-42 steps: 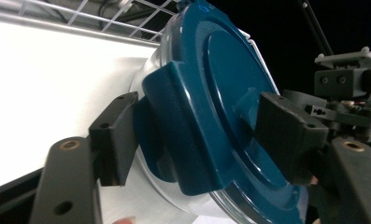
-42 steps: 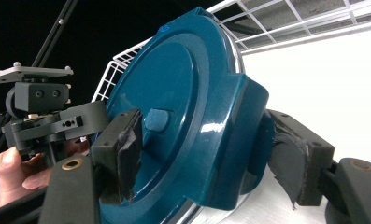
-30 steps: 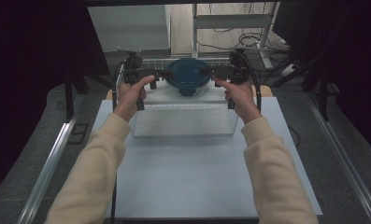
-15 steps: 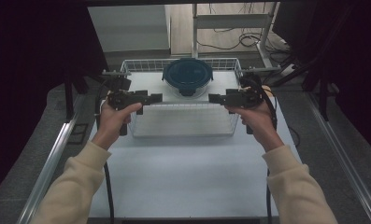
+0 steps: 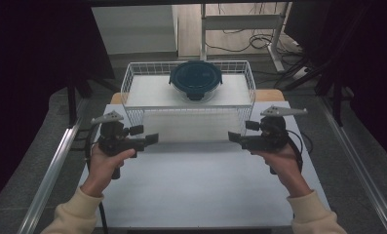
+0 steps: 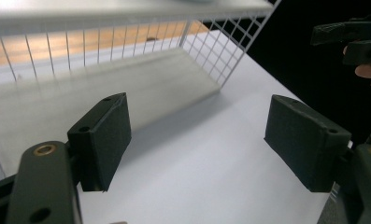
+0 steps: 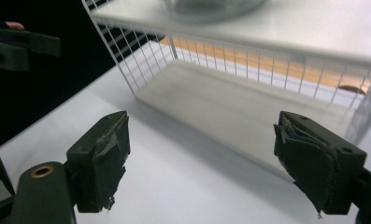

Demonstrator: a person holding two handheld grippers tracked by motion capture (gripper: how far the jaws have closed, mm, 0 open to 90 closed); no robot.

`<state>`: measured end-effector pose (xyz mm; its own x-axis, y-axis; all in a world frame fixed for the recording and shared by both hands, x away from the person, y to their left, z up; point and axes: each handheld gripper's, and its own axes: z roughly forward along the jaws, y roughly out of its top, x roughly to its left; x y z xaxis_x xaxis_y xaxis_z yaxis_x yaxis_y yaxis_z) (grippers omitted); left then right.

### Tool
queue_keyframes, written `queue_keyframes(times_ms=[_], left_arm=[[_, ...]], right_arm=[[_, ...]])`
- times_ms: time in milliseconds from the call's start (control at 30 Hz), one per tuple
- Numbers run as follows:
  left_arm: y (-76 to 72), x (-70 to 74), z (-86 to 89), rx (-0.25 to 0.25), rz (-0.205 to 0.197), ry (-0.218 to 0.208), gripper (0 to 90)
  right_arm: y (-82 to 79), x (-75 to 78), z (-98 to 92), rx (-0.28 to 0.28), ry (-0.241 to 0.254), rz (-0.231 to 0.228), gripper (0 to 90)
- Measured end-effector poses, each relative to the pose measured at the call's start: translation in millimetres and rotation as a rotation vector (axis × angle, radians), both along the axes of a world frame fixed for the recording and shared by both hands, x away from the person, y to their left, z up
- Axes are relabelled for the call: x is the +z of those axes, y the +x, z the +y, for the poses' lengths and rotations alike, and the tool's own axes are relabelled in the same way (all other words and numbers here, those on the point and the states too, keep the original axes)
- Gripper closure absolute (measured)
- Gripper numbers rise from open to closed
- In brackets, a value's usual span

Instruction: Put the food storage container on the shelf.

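Both grippers — left gripper (image 5: pixel 152 139), right gripper (image 5: pixel 234 137) — jaws wide and empty, face inward near the wire basket (image 5: pixel 132 78) holding the lidded container (image 5: pixel 196 79).

Open table in front, wire basket blocking the far side

The white table top (image 5: pixel 191 190) lies bare between the left gripper (image 5: pixel 152 139) and the right gripper (image 5: pixel 234 137), giving free passage there. Beyond them the white wire basket (image 5: pixel 132 97) walls off the far edge, the round lidded container (image 5: pixel 196 80) sitting inside it.
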<state>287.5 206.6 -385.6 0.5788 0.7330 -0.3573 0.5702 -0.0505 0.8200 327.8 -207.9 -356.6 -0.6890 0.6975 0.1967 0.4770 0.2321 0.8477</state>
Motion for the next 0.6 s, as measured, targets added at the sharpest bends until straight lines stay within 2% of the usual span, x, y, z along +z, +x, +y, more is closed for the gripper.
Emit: queue_keyframes(times_ms=[67, 133, 200, 267, 300, 367, 400, 433, 467, 533, 567, 600], left_arm=[[-7.2, -9.3, 0.6, 0.000, 0.003, 0.013, 21.8], [-17.1, -24.3, -0.2, 0.011, 0.001, 0.039, 21.6], [-19.5, -29.9, -1.3, 0.010, 0.006, 0.046, 21.7], [-26.0, -45.3, -5.7, -0.001, 0.017, 0.086, 21.6], [-28.0, -49.4, -7.0, -0.008, 0.013, 0.105, 21.5], [-30.6, -53.0, -8.1, -0.006, 0.011, 0.116, 21.5], [-34.0, -60.0, -9.3, -0.005, 0.010, 0.137, 21.5], [-34.0, -60.0, -9.3, -0.005, 0.010, 0.137, 21.6], [-34.2, -65.4, -9.2, -0.008, 0.023, 0.144, 21.5], [-34.4, -69.2, -8.8, 0.004, 0.023, 0.150, 21.7], [-34.4, -69.2, -8.8, 0.004, 0.023, 0.150, 21.8], [-34.5, -72.7, -9.4, 0.005, 0.026, 0.158, 21.9]], right_arm=[[-7.8, -10.8, -4.0, -0.006, -0.009, -0.009, 18.0], [-18.0, -28.0, -9.3, -0.014, -0.013, -0.007, 18.0], [-21.0, -34.0, -10.9, -0.016, -0.018, -0.008, 18.0], [-29.0, -51.2, -14.7, -0.020, -0.025, 0.001, 18.0], [-31.3, -56.4, -16.0, -0.020, -0.032, 0.006, 18.0], [-33.4, -61.7, -17.0, -0.024, -0.038, 0.007, 18.0], [-36.3, -71.3, -18.6, -0.027, -0.062, 0.014, 18.0], [-36.3, -71.3, -18.6, -0.027, -0.062, 0.014, 18.0], [-38.0, -80.8, -19.4, -0.035, -0.093, 0.022, 18.1], [-38.9, -91.1, -19.3, -0.035, -0.121, 0.036, 18.1], [-38.9, -91.1, -19.3, -0.035, -0.121, 0.036, 18.1], [-39.1, -98.3, -18.9, -0.034, -0.147, 0.047, 18.1]])
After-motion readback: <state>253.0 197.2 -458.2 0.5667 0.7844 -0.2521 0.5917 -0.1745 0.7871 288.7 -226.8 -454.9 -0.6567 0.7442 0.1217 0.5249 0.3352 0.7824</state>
